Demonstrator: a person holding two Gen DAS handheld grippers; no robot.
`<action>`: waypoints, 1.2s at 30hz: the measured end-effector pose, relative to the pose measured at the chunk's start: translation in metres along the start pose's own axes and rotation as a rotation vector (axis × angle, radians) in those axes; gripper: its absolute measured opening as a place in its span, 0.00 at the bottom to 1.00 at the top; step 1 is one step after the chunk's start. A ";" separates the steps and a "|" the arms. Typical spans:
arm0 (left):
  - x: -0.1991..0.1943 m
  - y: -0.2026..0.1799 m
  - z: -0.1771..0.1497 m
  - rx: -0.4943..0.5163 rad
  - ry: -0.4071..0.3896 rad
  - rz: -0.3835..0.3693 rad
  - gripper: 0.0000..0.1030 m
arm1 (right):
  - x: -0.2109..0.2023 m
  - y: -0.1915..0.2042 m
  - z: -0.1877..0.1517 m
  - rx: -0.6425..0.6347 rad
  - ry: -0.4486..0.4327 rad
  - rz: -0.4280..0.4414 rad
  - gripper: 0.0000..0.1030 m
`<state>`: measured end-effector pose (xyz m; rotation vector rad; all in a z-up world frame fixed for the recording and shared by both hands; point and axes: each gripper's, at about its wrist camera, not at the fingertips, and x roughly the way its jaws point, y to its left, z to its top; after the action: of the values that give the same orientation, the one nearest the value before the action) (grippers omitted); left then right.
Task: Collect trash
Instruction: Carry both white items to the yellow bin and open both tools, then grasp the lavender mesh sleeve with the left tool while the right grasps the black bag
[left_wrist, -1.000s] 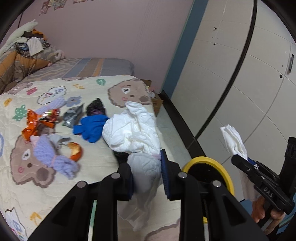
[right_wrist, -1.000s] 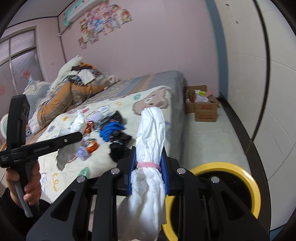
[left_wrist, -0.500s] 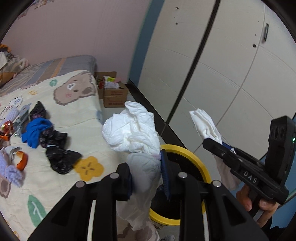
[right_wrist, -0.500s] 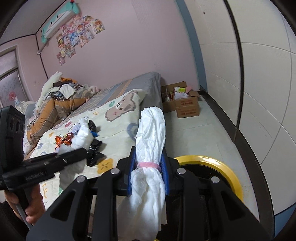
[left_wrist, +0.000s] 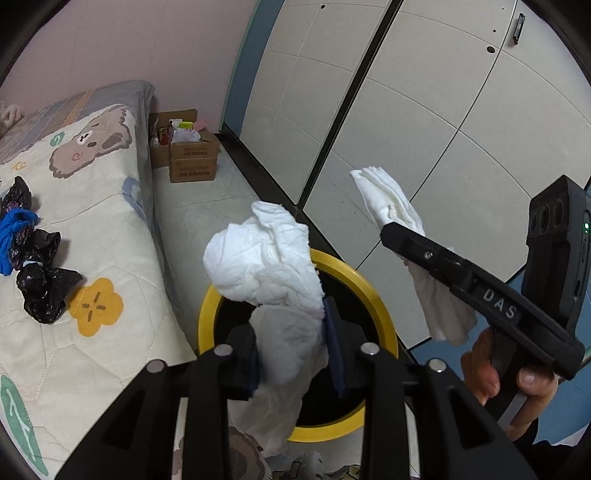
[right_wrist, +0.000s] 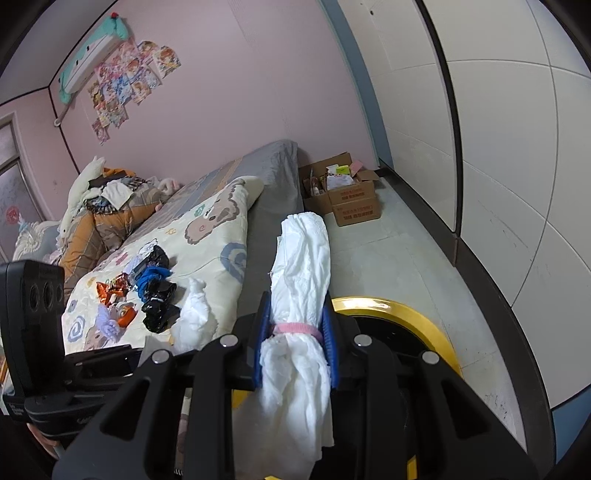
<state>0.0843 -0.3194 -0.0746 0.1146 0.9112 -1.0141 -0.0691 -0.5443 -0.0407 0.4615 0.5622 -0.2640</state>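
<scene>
1. Both pairs of fingers have soft white trash between them. On my left gripper the blue pads are opening around a crumpled white diaper; the left pad looks just clear of it, so I read no firm squeeze.
2. On my right gripper the ribbed blue pads are nearly closed and pinch a rolled white diaper at its waist, where a pink band circles it — puffy, wrinkled ends stick out above and below.
3. Lower centre of both views holds the round bin, glossy yellow rim, black inside, on the pale floor directly under the two bundles.
4. At the left of my left view, the quilted cartoon bedspread carries crinkled black bags and a blue glove.
5. Upper middle — an open cardboard box against the pink wall.
</scene>
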 end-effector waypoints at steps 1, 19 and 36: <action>-0.001 0.000 0.000 -0.002 -0.002 0.003 0.31 | -0.001 -0.001 0.000 0.003 -0.001 -0.005 0.24; -0.043 0.042 0.010 -0.085 -0.124 0.081 0.73 | -0.022 -0.011 0.018 0.030 -0.081 -0.056 0.42; -0.135 0.171 0.003 -0.223 -0.263 0.451 0.88 | 0.051 0.121 0.018 -0.164 -0.001 0.123 0.56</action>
<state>0.1902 -0.1337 -0.0307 -0.0025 0.7084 -0.4904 0.0242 -0.4539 -0.0144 0.3353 0.5473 -0.0998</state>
